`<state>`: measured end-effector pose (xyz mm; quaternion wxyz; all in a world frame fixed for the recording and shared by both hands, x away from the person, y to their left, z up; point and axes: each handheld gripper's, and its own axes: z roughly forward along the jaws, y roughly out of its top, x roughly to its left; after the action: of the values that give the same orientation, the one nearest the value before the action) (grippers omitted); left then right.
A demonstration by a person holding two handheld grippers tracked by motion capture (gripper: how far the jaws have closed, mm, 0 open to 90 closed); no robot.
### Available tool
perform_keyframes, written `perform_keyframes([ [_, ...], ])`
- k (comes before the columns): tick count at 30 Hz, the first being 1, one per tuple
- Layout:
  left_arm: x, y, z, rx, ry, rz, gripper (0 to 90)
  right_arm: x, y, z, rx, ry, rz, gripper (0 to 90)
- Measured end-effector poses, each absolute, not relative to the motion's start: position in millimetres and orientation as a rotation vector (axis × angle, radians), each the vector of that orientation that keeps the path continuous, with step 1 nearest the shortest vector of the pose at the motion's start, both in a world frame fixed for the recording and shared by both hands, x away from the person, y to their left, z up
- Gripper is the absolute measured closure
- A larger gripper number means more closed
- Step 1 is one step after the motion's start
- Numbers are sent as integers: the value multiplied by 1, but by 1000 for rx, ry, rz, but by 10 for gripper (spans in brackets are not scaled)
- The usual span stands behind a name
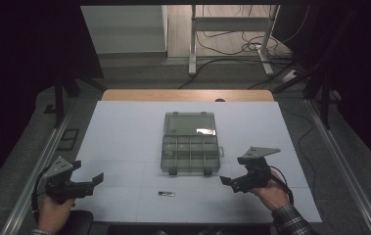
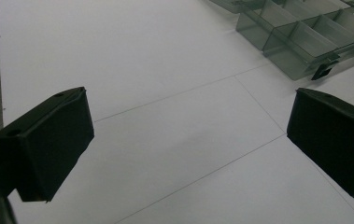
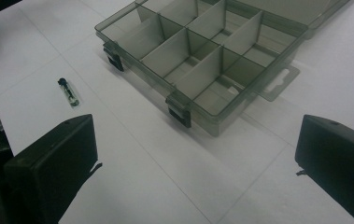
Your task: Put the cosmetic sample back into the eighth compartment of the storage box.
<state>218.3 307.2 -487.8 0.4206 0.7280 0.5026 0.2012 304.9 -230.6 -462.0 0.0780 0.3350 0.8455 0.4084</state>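
A clear grey compartment box (image 1: 191,152) lies open in the middle of the white table, its lid (image 1: 190,124) folded back on the far side. Its divided tray (image 3: 198,60) holds several empty-looking cells. A small glass vial with a dark cap (image 1: 166,193) lies on the table in front of the box; the vial (image 3: 69,92) rests flat. My left gripper (image 1: 93,183) hovers open near the front left, with bare table between its jaws (image 2: 188,135). At the front right, my right gripper (image 1: 228,182) is open too, facing the box corner (image 3: 180,112), nothing held.
The white table cover (image 1: 124,132) has thin seam lines. A wooden table edge (image 1: 188,95) shows at the back. Metal rails (image 1: 36,176) run along both sides. Cables and a desk frame (image 1: 232,34) lie on the floor beyond.
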Motion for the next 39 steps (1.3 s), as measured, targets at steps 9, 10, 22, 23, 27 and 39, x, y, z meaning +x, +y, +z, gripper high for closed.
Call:
perform_keyframes([
  [9, 218, 308, -488, 1822, 1260, 500, 11, 307, -218, -463, 979, 2565, 1198, 0],
  [10, 218, 308, -488, 1822, 1260, 500, 11, 307, -217, -463, 980, 2569, 1198, 0],
  [22, 218, 308, -488, 1821, 1260, 498, 10, 311, -201, -466, 950, 2620, 1166, 0],
  [23, 218, 308, -488, 1820, 1260, 498, 11, 311, -200, -467, 946, 2625, 1164, 0],
  [27, 218, 308, -488, 1819, 1260, 497, 11, 312, -195, -467, 936, 2637, 1153, 0],
  [39, 218, 309, -488, 1814, 1262, 494, 11, 316, -180, -468, 919, 2675, 1142, 0],
])
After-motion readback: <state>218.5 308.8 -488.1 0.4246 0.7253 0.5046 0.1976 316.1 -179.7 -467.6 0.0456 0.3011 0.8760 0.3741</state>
